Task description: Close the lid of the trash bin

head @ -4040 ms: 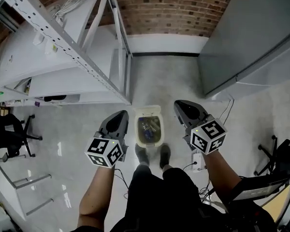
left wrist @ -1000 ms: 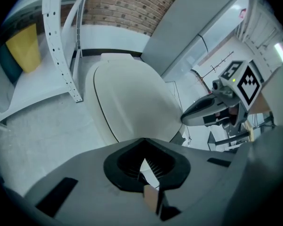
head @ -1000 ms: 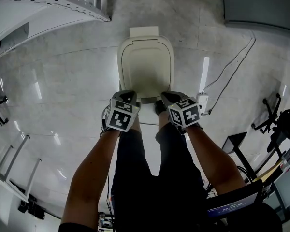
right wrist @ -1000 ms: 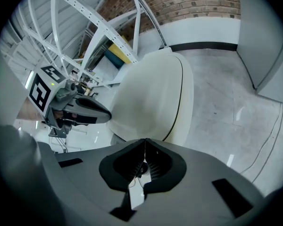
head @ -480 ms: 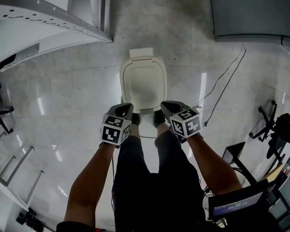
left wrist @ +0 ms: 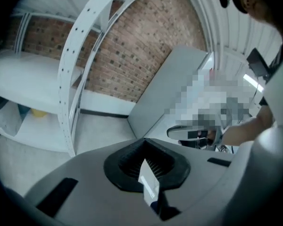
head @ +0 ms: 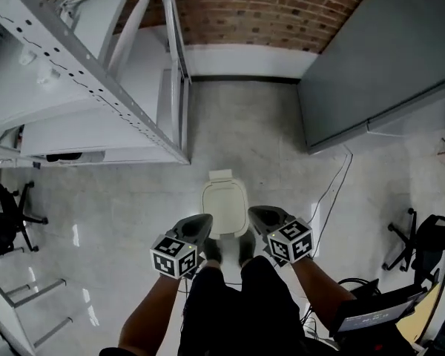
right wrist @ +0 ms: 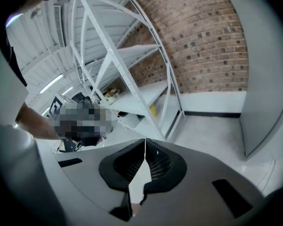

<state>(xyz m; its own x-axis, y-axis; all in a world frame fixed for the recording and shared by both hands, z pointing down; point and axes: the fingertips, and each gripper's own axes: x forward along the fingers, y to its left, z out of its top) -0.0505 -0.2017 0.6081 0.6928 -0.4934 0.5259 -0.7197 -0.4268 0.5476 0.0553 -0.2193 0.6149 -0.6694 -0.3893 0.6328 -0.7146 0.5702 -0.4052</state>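
Observation:
The small cream trash bin [head: 224,206] stands on the floor in front of the person's feet, its lid down flat over the opening. In the head view my left gripper [head: 201,223] hovers at the bin's near left corner and my right gripper [head: 259,213] at its near right corner, both held above it. In the left gripper view the left gripper [left wrist: 146,160] has its jaws together with nothing between them. The right gripper [right wrist: 145,146] looks the same in the right gripper view. Neither gripper view shows the bin.
A white metal shelving rack [head: 111,73] fills the left. A grey cabinet [head: 371,73] stands at the right against a brick wall [head: 259,6]. A cable [head: 334,184] runs across the floor right of the bin. Office chairs [head: 4,213] sit at both edges.
Four seconds ago the lid stood open with rubbish showing; now it is down. Over the last second the view pulled up and back, and both grippers rose away from the lid.

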